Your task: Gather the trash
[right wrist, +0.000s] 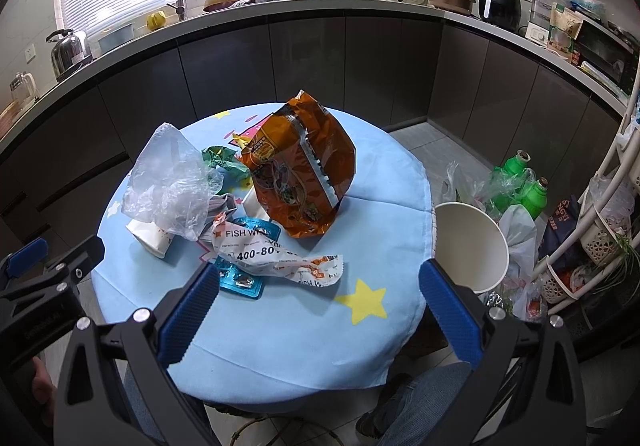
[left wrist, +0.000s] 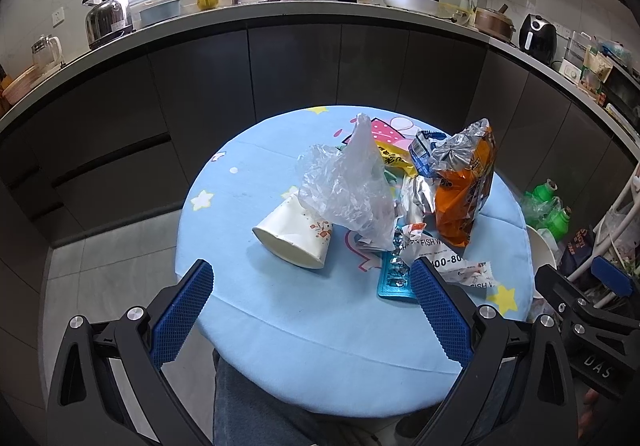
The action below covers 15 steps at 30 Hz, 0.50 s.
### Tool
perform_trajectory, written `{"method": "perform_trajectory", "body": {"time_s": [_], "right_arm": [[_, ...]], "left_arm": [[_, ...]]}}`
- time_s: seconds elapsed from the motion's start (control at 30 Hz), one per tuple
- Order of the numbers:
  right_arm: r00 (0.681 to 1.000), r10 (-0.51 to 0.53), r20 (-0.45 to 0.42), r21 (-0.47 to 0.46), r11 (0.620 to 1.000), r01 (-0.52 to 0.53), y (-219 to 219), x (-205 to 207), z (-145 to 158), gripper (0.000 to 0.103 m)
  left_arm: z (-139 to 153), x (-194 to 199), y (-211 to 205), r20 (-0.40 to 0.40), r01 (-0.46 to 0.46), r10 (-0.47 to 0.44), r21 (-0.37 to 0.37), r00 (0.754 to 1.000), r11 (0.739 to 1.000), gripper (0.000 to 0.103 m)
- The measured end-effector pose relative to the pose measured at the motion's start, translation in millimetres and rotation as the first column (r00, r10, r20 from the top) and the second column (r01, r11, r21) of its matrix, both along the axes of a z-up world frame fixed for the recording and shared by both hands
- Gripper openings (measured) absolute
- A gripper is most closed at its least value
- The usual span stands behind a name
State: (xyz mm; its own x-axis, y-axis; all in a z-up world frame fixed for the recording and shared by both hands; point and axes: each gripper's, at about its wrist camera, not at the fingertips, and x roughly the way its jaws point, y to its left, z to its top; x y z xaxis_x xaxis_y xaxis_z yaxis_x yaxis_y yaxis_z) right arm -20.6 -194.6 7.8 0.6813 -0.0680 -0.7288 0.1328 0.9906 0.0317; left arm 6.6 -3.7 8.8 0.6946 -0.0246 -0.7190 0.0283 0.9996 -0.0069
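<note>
Trash lies heaped on a round blue table (left wrist: 320, 342) (right wrist: 296, 342). A tipped paper cup (left wrist: 294, 232) (right wrist: 150, 236) sits under a clear plastic bag (left wrist: 352, 186) (right wrist: 172, 186). An orange snack bag (left wrist: 466, 186) (right wrist: 300, 170) stands upright. In front lie a white printed wrapper (left wrist: 448, 262) (right wrist: 276, 258) and a teal blister pack (left wrist: 394, 278) (right wrist: 240, 278). A green wrapper (right wrist: 222, 160) lies behind. My left gripper (left wrist: 316, 310) hangs open over the near table edge, in front of the cup. My right gripper (right wrist: 320, 310) is open too, near the wrapper, holding nothing.
A white paper bucket (right wrist: 472, 246) (left wrist: 540, 250) stands just off the table's right edge. Green bottles (right wrist: 520, 182) and plastic bags sit on the floor beyond it, beside a white rack (right wrist: 592, 214). Dark cabinets and a cluttered counter (left wrist: 320, 12) ring the back. A person's legs are below the table.
</note>
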Motion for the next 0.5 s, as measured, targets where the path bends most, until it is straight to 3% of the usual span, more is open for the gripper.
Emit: {"method": "perform_trajectory", "body": {"time_s": [0.33, 0.5], "right_arm": [[1.000, 0.009, -0.028, 0.014, 1.000, -0.008, -2.7, 16.1, -10.6, 0.100], [1.000, 0.016, 0.011, 0.032, 0.999, -0.016, -9.4, 33.5, -12.0, 0.100]], "left_arm": [[-3.8, 11.4, 0.7, -0.020, -0.003, 0.003, -0.005, 1.000, 1.000, 0.094], [1.9, 25.8, 8.9, -0.007, 0.014, -0.014, -0.028, 1.000, 1.000, 0.094]]}}
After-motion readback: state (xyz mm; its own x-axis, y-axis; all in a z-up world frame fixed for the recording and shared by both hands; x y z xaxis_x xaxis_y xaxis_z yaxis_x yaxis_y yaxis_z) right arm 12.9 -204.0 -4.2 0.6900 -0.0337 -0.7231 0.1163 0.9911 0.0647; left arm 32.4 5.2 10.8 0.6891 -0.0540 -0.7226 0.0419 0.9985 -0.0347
